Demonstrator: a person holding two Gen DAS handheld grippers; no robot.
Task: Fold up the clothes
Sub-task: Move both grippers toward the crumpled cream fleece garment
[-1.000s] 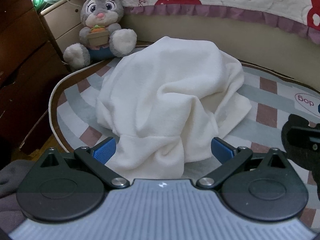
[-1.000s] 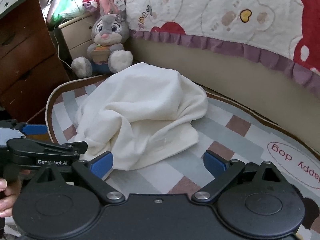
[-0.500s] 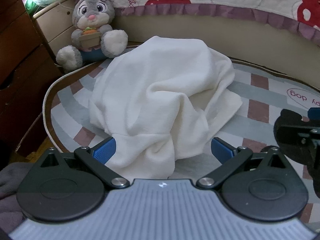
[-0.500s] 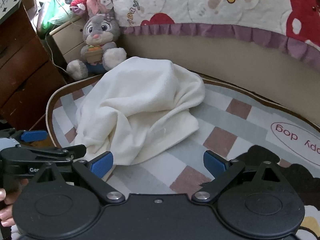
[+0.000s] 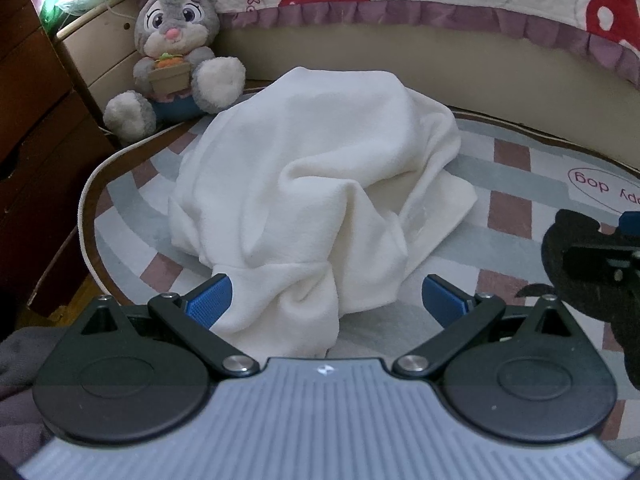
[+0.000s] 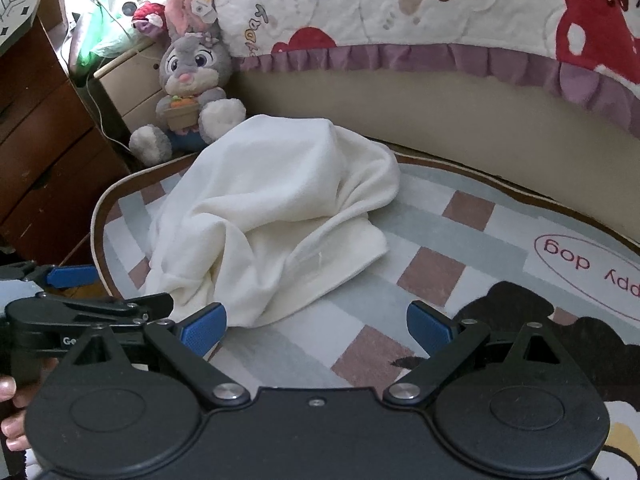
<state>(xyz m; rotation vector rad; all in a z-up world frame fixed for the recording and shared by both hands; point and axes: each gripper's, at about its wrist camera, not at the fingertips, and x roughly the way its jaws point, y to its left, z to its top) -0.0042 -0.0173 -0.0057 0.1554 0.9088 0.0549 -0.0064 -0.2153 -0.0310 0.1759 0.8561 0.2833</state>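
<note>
Two grippers hovering with jaws spread wide, gripping nothing. White garment [image 5: 316,208] lying crumpled mid-frame on the checked rug [image 5: 500,240], its near hem reaching between the left gripper [image 5: 326,300] pads. Right gripper [image 6: 316,326] sitting low in frame, beside the garment's right edge. Plush rabbit [image 5: 176,52] sitting upper left, behind the heap.

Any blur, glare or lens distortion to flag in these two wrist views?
Left wrist: fisheye bends the bed edge; white garment sharp, slightly washed out. Right wrist: dark vignette at corners; window glare behind the green bag; rug text legible.
</note>
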